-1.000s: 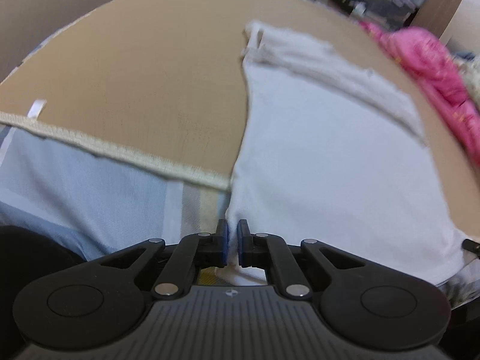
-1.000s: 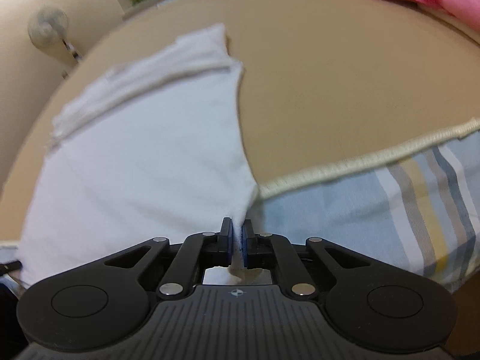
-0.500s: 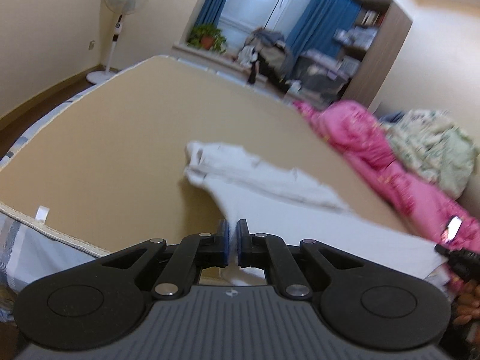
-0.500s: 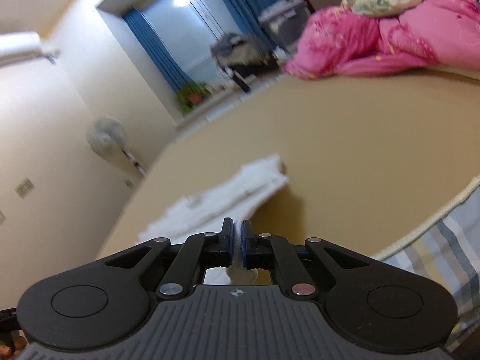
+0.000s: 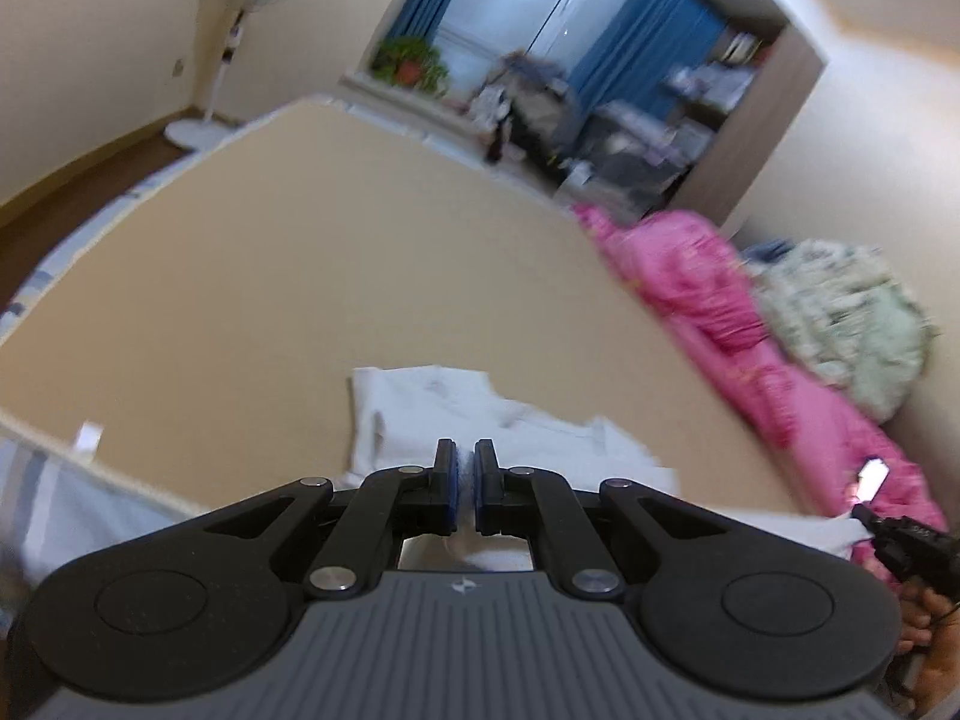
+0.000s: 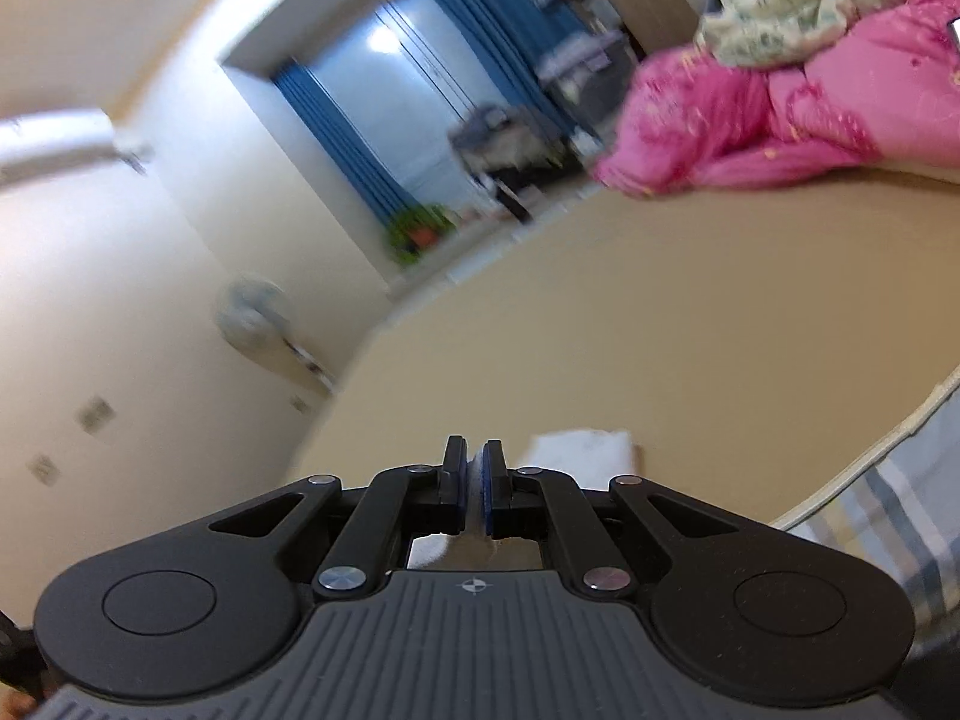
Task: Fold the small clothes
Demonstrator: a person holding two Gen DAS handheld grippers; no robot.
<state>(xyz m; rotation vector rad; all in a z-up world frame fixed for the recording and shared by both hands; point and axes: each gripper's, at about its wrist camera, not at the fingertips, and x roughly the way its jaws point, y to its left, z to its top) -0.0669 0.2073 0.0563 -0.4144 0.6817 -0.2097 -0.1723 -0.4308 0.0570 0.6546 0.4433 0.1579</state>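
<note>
A small white garment (image 5: 444,414) lies on the tan bed cover (image 5: 300,276). My left gripper (image 5: 465,480) is shut on its near hem, with white cloth pinched between the pads. My right gripper (image 6: 474,483) is shut on the same garment's other near corner; its far end (image 6: 585,450) shows past the fingers. Both grippers hold the hem lifted, and the far part rests bunched on the cover. The right gripper's tip also shows at the right edge of the left wrist view (image 5: 864,516), holding the cloth.
A pink quilt (image 5: 720,312) and a pale flowered blanket (image 5: 852,324) lie heaped along the bed's right side. A striped sheet (image 6: 888,516) borders the cover's near edge. A standing fan (image 5: 240,12), a plant (image 5: 411,63) and cluttered shelves stand beyond the bed.
Both grippers have risen and tilted up with the garment's near hem, moving it toward the far end. The views swung from looking down at the flat garment to the room.
</note>
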